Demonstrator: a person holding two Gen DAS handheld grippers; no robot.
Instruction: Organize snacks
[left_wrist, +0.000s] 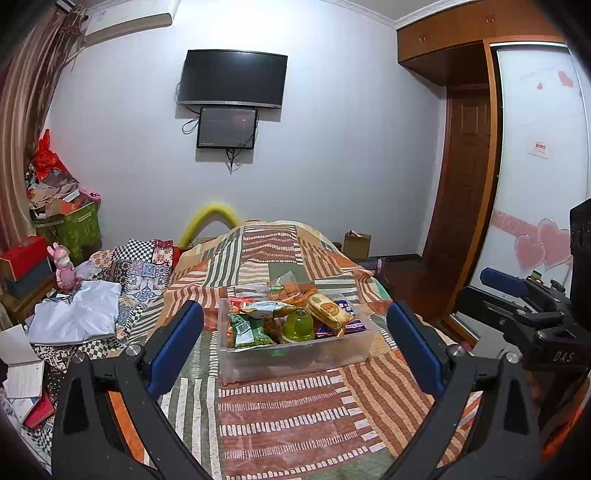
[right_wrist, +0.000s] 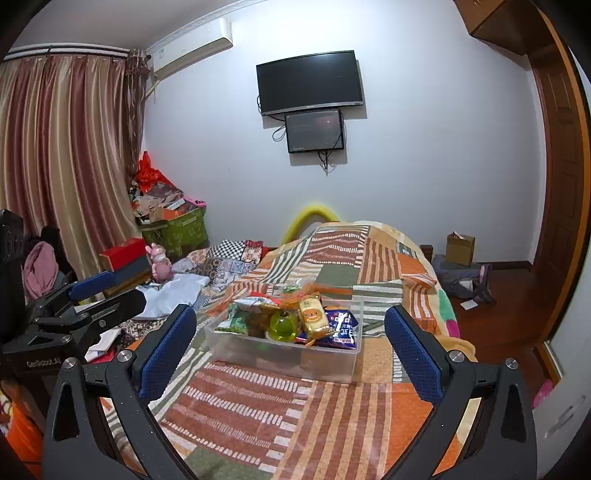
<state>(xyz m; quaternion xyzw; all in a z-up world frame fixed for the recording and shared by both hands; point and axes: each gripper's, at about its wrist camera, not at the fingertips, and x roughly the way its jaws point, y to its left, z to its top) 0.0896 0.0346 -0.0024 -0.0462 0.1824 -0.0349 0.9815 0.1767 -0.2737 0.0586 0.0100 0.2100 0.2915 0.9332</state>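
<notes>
A clear plastic bin (left_wrist: 295, 356) stands on the patterned bedspread (left_wrist: 288, 417), full of snacks: a green pea packet (left_wrist: 249, 332), a green jelly cup (left_wrist: 299, 325), a yellow biscuit pack (left_wrist: 328, 312) and a blue-wrapped bar (left_wrist: 351, 317). My left gripper (left_wrist: 295, 345) is open and empty, held back from the bin. The bin also shows in the right wrist view (right_wrist: 284, 354), with the jelly cup (right_wrist: 283, 325), biscuit pack (right_wrist: 313, 314) and a blue packet (right_wrist: 341, 325). My right gripper (right_wrist: 291, 350) is open and empty, just short of the bin.
Folded cloth and clothes (left_wrist: 79, 314) lie left of the bin. A pink figurine (left_wrist: 64, 267), boxes and a cluttered green bag (left_wrist: 74, 225) stand at the far left. A TV (left_wrist: 232, 77) hangs on the wall. A wardrobe (left_wrist: 535, 166) is at the right.
</notes>
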